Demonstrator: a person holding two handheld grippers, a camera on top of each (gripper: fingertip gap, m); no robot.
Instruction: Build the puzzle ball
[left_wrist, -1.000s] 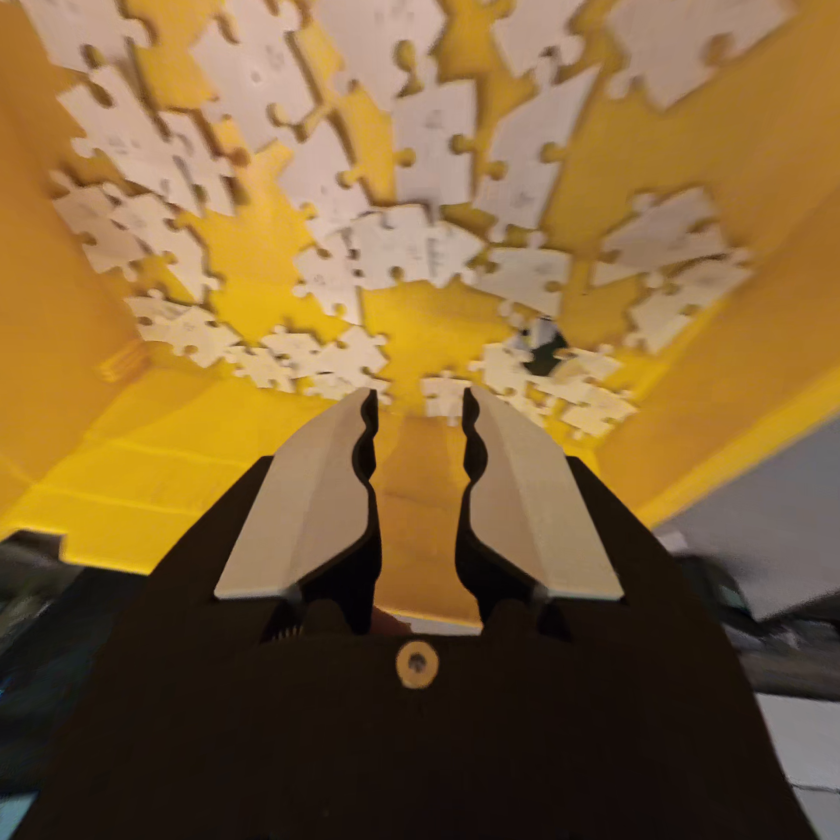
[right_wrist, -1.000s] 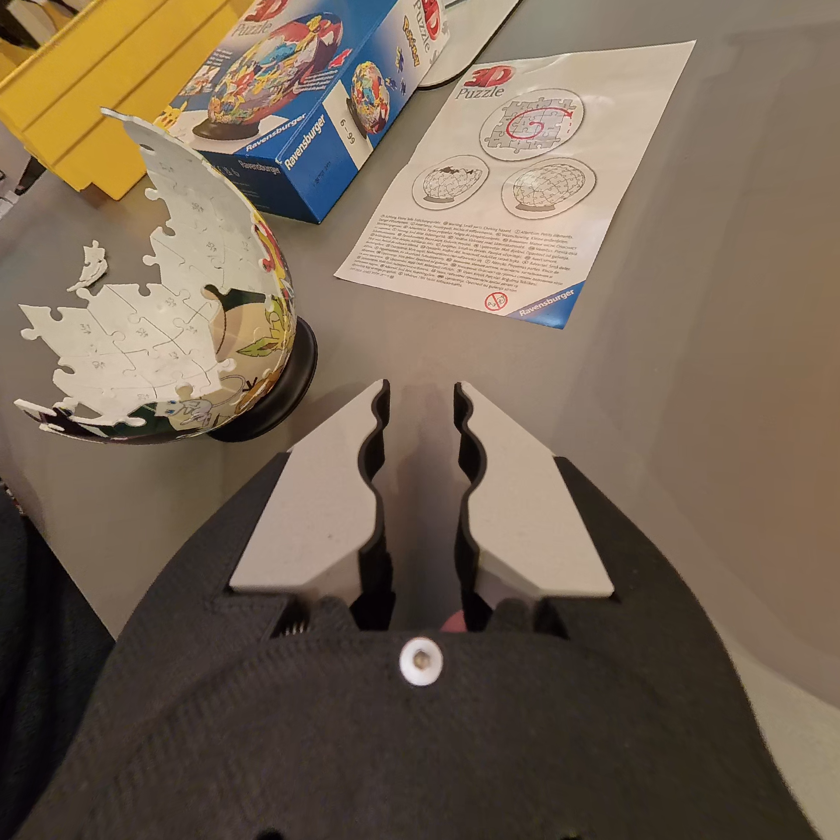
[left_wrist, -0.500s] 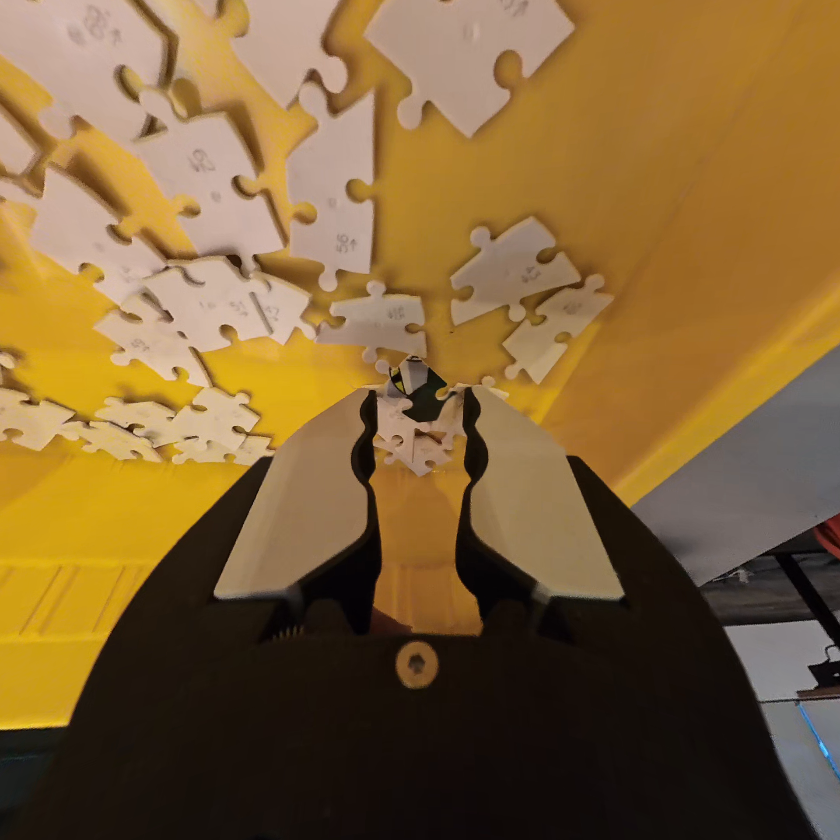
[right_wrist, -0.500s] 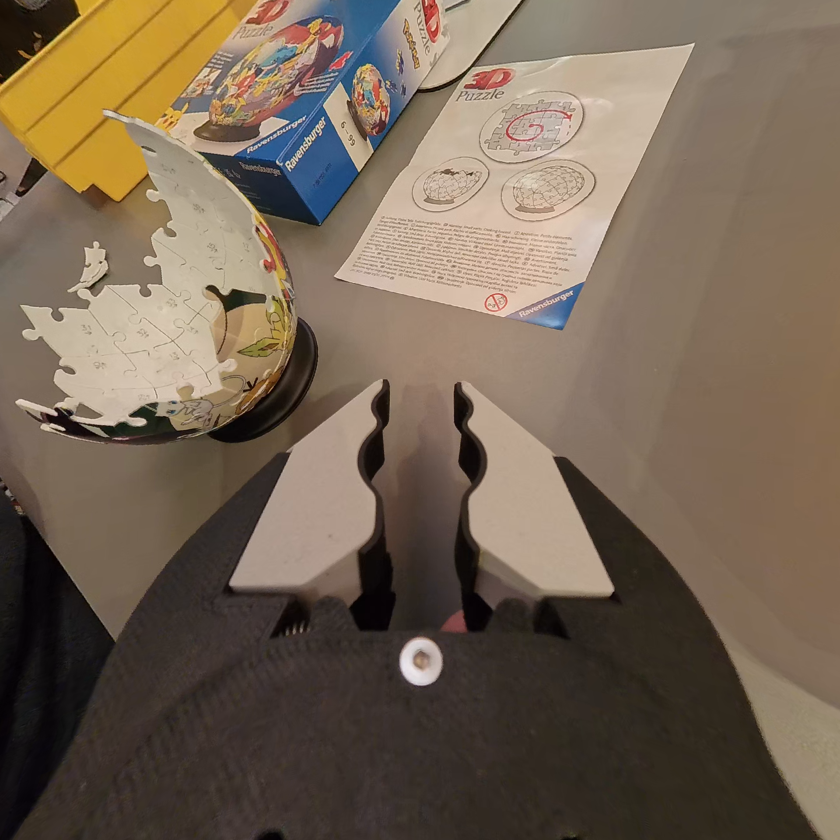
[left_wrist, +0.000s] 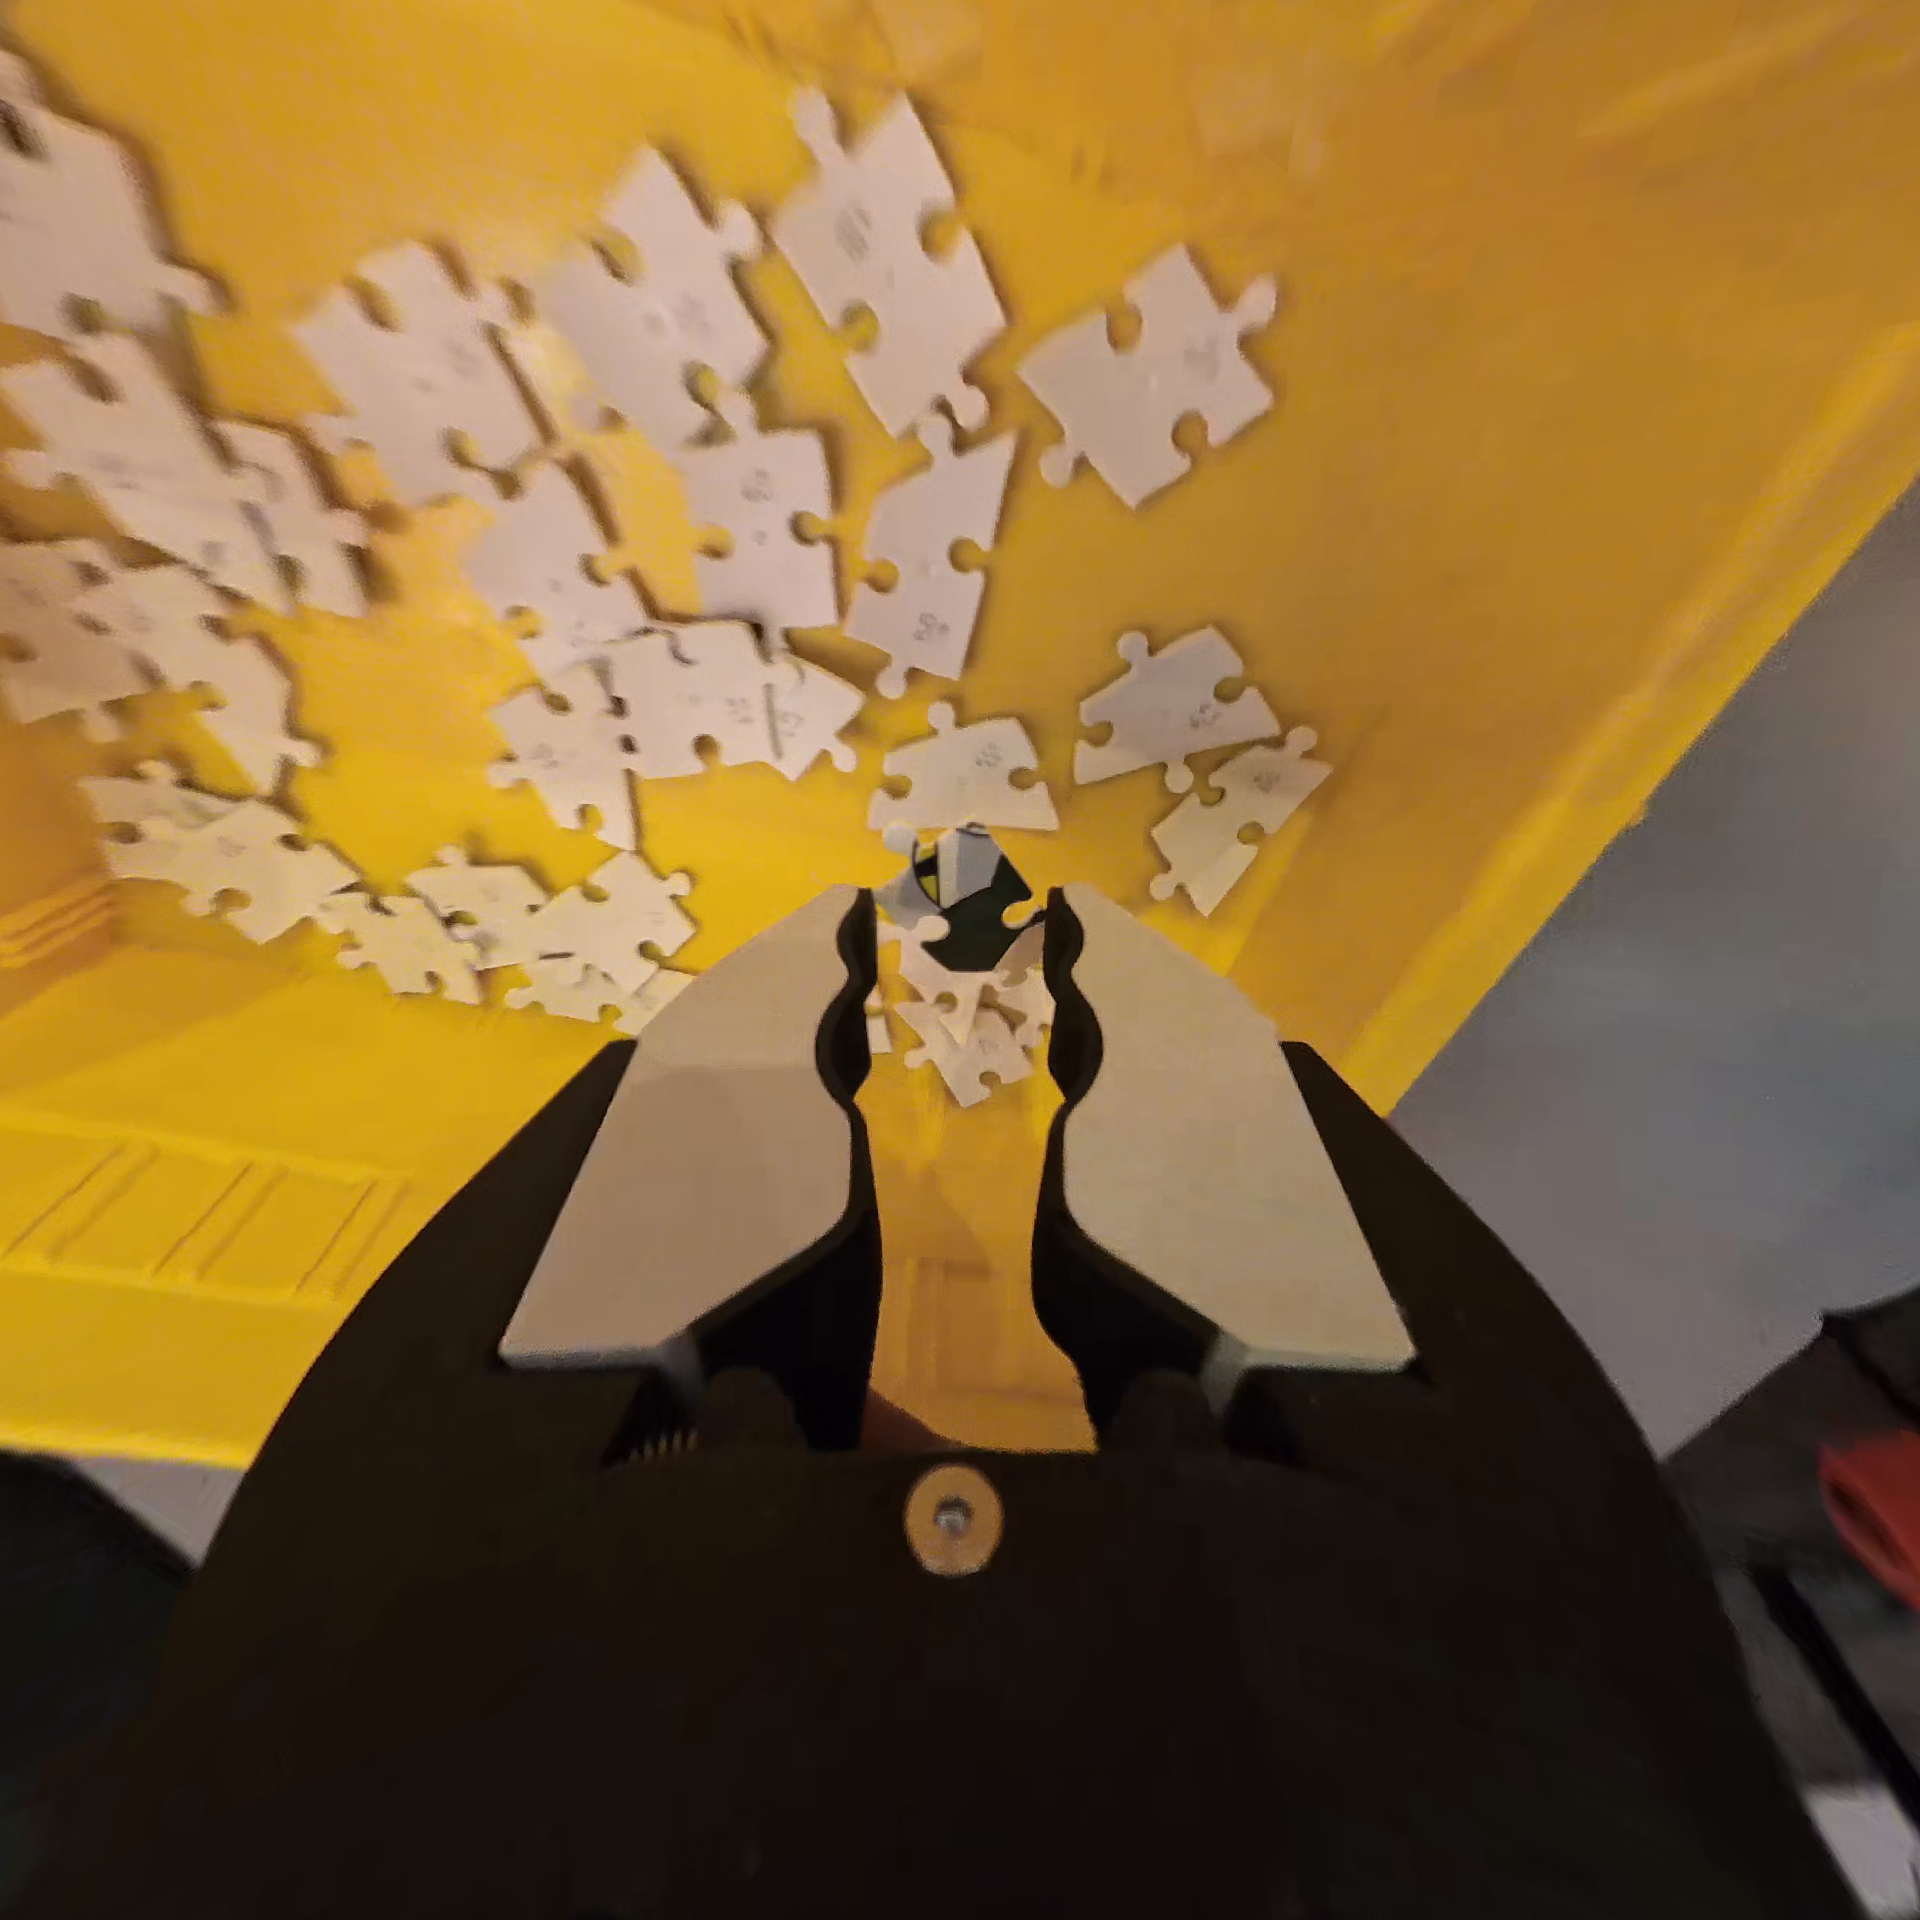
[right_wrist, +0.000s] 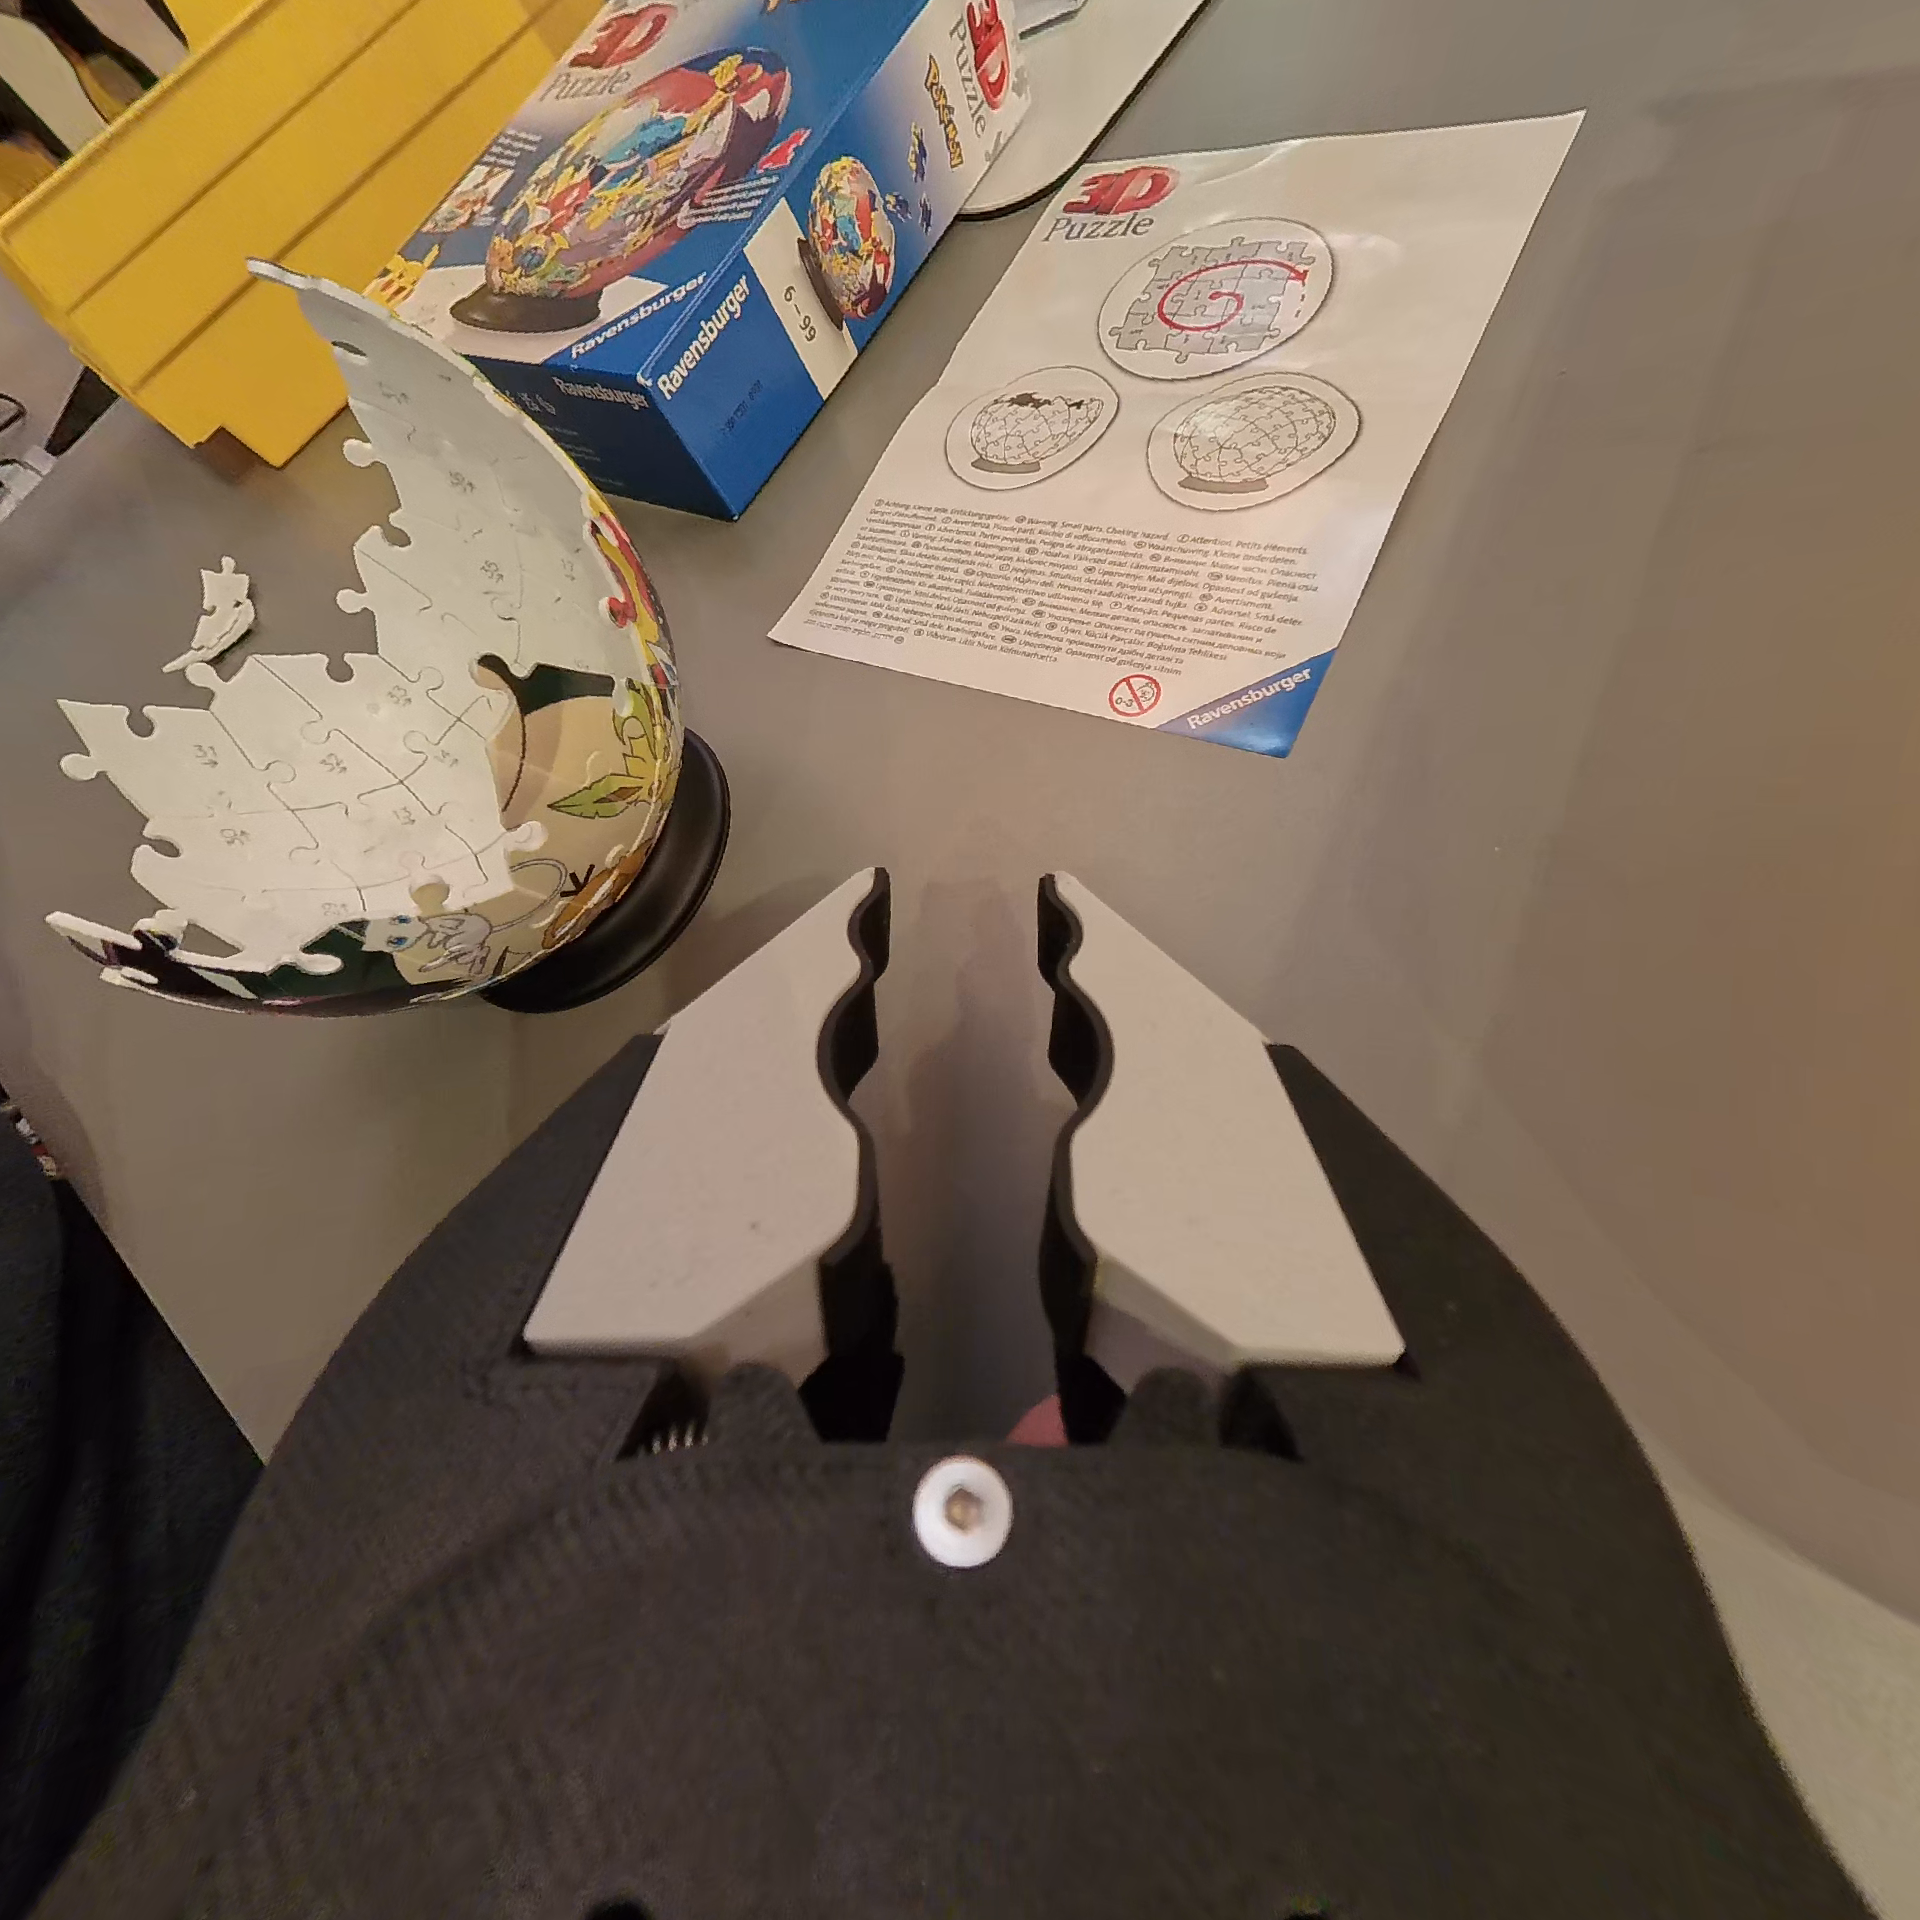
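- Grey table (right_wrist: 1558, 935) carries the half-built puzzle ball (right_wrist: 416, 748) at centre left, unmoved, beside the blue puzzle box (right_wrist: 727, 260) and instruction sheet (right_wrist: 1143, 468).
- Right gripper (right_wrist: 964, 883) stays parted, empty.
- Left gripper (left_wrist: 956, 904), parted and empty, has pulled back over the yellow bin (left_wrist: 1455, 312); the dark printed piece (left_wrist: 961, 899) now sits at its tips.

Smooth grey surface (right_wrist: 1558, 935) fills most of the right wrist view, matte with a soft sheen. Warm brownish light tints it toward the right; cooler grey to the left. Near right corner shows a paler strip past its edge. In the left wrist view, dim, blurred dark clutter lies beyond the grey edge at lower right.
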